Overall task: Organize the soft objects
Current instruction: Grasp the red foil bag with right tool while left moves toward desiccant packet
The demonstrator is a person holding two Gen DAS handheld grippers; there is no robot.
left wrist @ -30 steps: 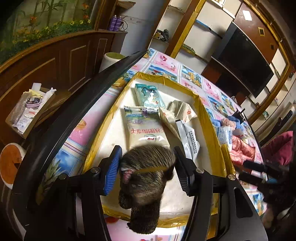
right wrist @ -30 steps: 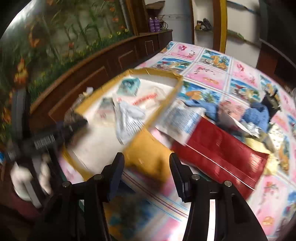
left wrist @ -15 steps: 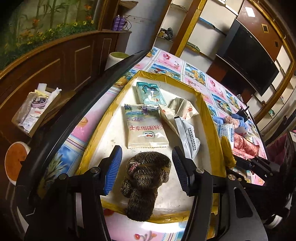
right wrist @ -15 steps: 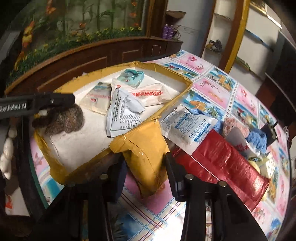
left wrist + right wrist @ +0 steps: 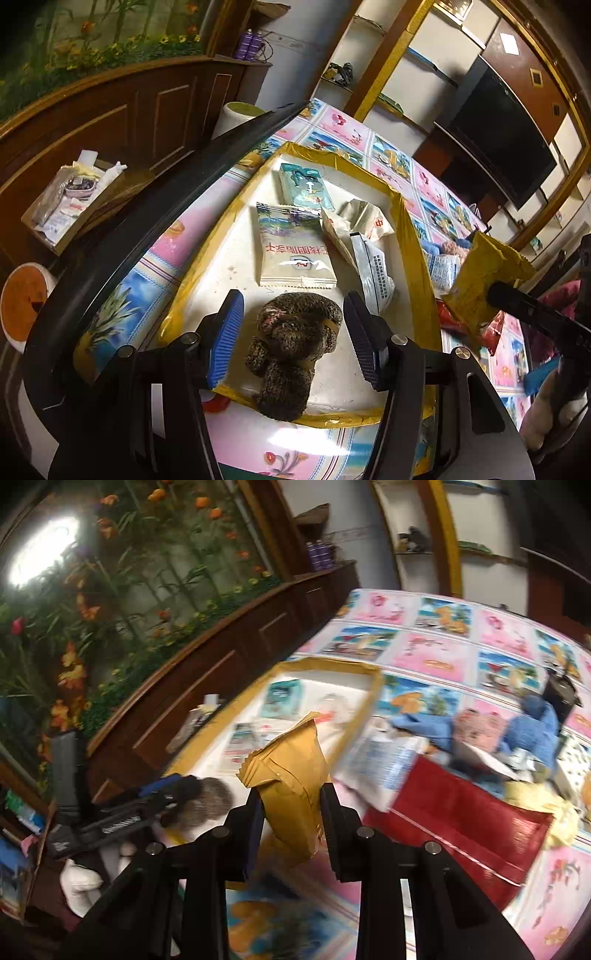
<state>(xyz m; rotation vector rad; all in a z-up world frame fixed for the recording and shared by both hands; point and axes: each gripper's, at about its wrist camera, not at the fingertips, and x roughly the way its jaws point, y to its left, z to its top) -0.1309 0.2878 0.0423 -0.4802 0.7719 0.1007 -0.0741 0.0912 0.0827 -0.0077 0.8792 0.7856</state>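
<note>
Yellow pouch (image 5: 291,775) pinched in right tongs (image 5: 291,808); left tongs (image 5: 293,341) wide

1 tray (image 5: 413,236), 1 knitted toy (image 5: 295,343), 2 claws (image 5: 293,339) (image 5: 291,812).

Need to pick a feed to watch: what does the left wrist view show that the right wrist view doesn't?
Only the left wrist view: the open left gripper over the knitted toy, and sharp print on the white packet.
Only the right wrist view: the right gripper shut on the yellow pouch, plus the red bag.
Both: the yellow-edged tray, the toy and the pouch.
</note>
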